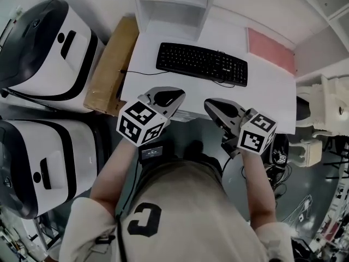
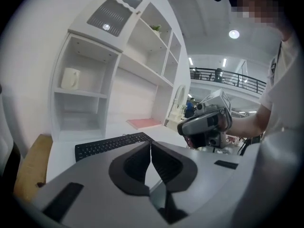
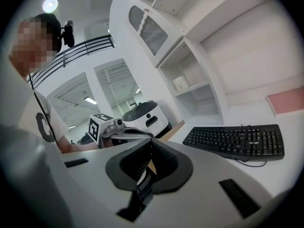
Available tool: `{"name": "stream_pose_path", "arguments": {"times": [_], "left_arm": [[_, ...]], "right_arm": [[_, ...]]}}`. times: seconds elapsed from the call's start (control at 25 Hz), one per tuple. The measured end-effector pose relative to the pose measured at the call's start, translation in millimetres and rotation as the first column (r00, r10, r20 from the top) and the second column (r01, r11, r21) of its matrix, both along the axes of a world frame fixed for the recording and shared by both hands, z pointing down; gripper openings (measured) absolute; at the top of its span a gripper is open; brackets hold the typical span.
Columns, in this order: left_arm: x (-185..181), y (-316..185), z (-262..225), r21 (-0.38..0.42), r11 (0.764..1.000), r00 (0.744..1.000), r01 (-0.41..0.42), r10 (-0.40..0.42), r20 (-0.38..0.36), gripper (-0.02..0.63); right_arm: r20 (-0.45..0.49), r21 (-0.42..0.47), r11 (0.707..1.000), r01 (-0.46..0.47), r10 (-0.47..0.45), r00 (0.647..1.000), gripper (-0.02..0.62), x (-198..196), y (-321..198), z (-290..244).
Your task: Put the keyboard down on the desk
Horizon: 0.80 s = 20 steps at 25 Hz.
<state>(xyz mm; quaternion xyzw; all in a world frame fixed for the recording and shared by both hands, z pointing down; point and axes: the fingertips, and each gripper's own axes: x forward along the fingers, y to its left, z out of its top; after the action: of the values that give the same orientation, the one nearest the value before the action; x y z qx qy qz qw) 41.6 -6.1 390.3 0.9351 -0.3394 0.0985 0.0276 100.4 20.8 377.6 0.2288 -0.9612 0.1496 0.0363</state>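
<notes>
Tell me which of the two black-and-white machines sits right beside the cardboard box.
The farther machine, at the head view's upper left: the cardboard box lies between it and the desk. The nearer machine, lower left, sits beside the person instead.

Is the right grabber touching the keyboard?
Apart. The head view shows bare desk between the right gripper and the keyboard.

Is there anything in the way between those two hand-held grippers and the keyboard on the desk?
Nothing visible. The keyboard lies flat on the desk, and only bare desk top separates it from the left hand-held gripper and the right hand-held gripper, both shut and empty.
</notes>
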Motion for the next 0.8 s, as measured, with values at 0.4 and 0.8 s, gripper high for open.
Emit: {"name": "stream_pose_path", "arguments": {"times": [0.4,0.8], "left_arm": [[59,15,-4,0.001,1.000,1.000,-0.029,0.029,0.011,0.020],[114,37,0,-0.022,0.999,1.000,-0.029,0.030,0.007,0.019]], "right_arm": [[0.024,0.045,0.999,0.015,-0.016,1.000,0.025,39,21,-5],[0.079,0.024,0.998,0.051,-0.053,0.995,0.025,91,39,4]]}}
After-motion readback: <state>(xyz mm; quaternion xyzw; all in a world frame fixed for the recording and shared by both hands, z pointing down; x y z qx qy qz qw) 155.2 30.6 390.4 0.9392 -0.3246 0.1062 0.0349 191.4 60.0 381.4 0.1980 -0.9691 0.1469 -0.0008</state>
